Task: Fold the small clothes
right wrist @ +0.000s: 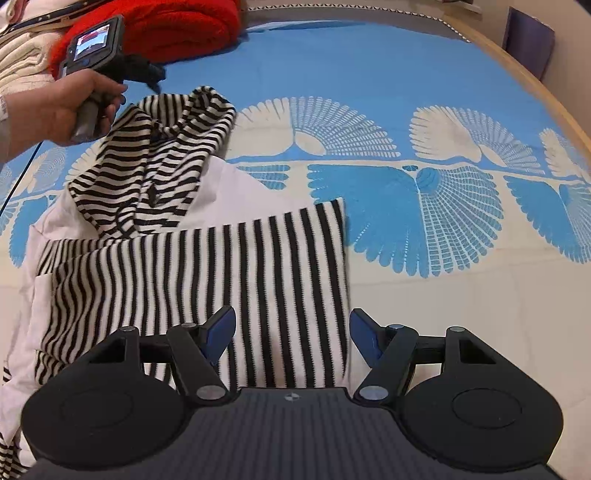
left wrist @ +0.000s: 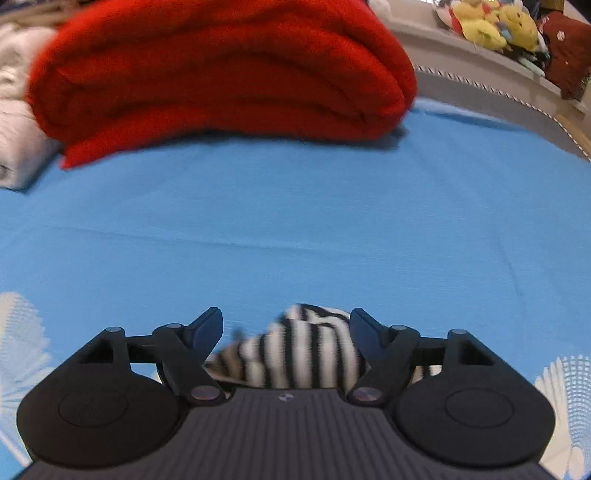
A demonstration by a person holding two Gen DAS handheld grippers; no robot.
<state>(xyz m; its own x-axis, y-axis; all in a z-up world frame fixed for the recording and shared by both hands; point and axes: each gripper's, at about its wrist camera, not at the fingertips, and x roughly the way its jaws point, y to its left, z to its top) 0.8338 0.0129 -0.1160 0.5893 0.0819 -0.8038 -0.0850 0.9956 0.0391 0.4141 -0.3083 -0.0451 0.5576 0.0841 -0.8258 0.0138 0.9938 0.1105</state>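
A black-and-white striped garment [right wrist: 266, 273] lies on the blue bedspread [right wrist: 369, 70], its near part flat with a white cloth [right wrist: 243, 184] showing under it. Its far part is bunched up [right wrist: 166, 147]. My right gripper [right wrist: 291, 325] hangs open just over the flat part, the fingers apart and gripping nothing. In the left wrist view, a bunched fold of the striped garment [left wrist: 303, 350] sits between the spread fingers of my left gripper [left wrist: 286, 325], which is open. A hand [right wrist: 62, 107] holds that left gripper at the top left of the right wrist view.
A folded red blanket [left wrist: 221, 74] lies beyond the left gripper, with white knit fabric [left wrist: 14, 129] to its left. Yellow plush toys [left wrist: 491, 22] sit on a ledge at the far right. The bed's wooden edge [right wrist: 524, 70] curves along the right.
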